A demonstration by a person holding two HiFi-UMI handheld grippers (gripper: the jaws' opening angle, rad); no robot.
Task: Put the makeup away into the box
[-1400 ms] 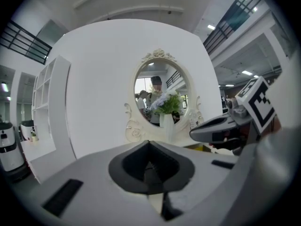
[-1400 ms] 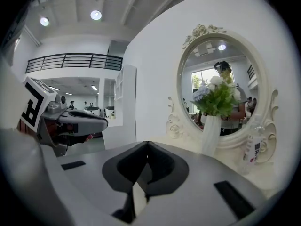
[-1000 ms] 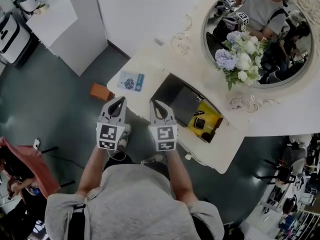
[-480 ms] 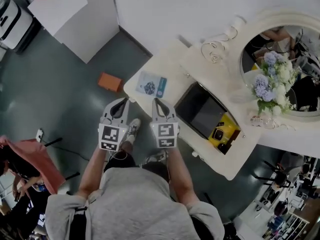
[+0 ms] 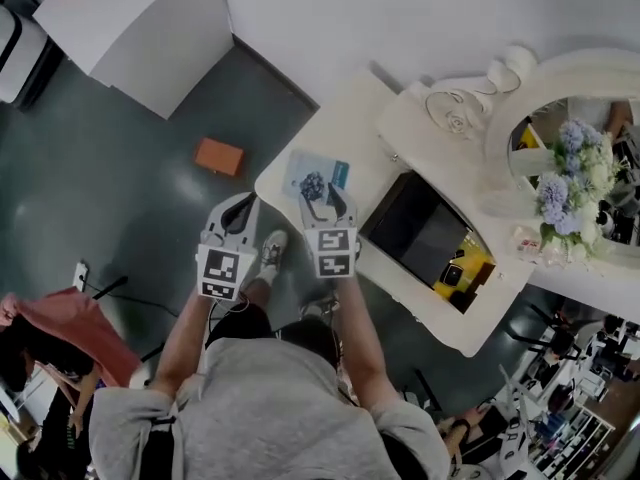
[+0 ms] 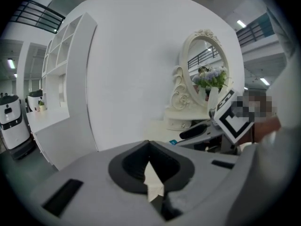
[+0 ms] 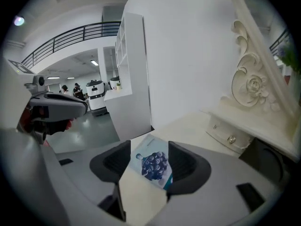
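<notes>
Tabletop (image 5: 352, 126) lies open around the packet (image 5: 316, 180) (mirror frame (image 5: 452, 140) walls the far side).

A cream-white worktop (image 5: 352, 128) carries a flat pale-blue packet with a dark berry picture (image 5: 318, 173) just ahead of the right gripper (image 5: 327, 196), whose opening jaws frame it untouched. An open black rectangular box (image 5: 415, 230) lies to that gripper's right, with an ornate cream mirror base (image 5: 450, 118) beyond.

Cream white over the surface (image 5: 340, 128), centre. Pale blue with a dark blue berry print on the packet (image 5: 316, 180). Black box (image 5: 410, 228), yellow inside. Orange block (image 5: 219, 156) upper left on dark grey-green floor (image 5: 120, 188). Lilac and white flowers (image 5: 562, 168), right edge.
</notes>
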